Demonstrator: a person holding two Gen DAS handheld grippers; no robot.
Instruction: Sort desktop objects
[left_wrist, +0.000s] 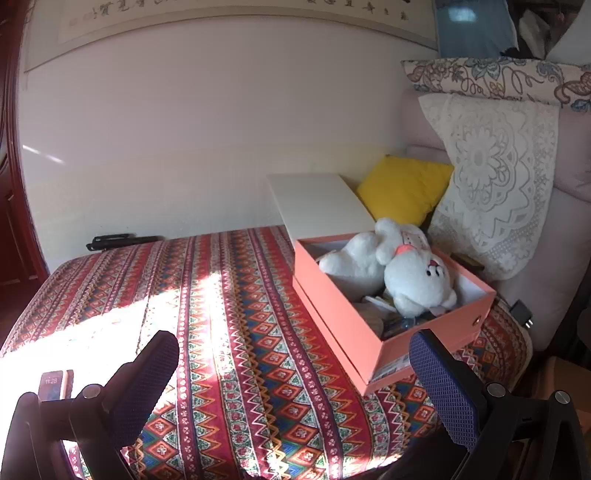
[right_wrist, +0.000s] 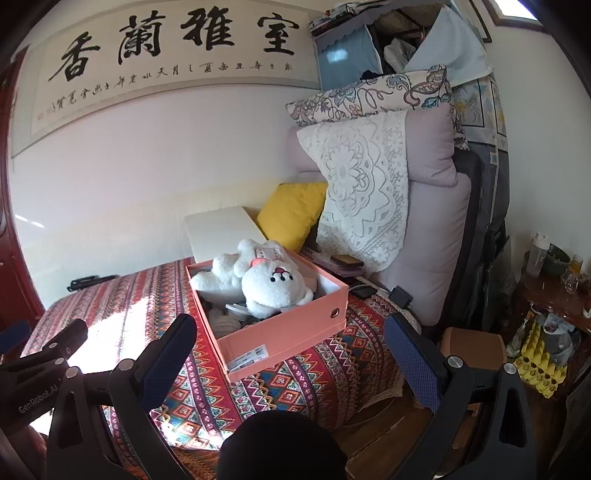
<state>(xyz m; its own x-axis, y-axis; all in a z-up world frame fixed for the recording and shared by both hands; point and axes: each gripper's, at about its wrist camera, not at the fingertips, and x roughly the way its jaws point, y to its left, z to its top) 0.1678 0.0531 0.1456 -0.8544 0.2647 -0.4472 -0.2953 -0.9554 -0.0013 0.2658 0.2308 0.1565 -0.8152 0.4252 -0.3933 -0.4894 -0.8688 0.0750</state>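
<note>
A: Box (right_wrist: 280, 332), pink, lid off: ahead of your right gripper (right_wrist: 291, 354), between its wide, empty jaws. Plush rabbit (right_wrist: 273, 284) lies inside, on smaller items.

B: Left gripper (left_wrist: 295, 373)?

A: Wide, empty too; box ahead-right of it. Bare tablecloth (left_wrist: 229, 295) lies ahead-left. Mind the box's near rim; table edge drops below your right jaw.

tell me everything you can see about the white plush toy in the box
The white plush toy is a fluffy soft animal with black eyes, a small pink-red mouth and an orange-pink patch at its neck. It lies on its side, tilted, head toward the camera, on top of other items in the open salmon-pink box, sticking up above the rim. Neither gripper touches it.
</note>
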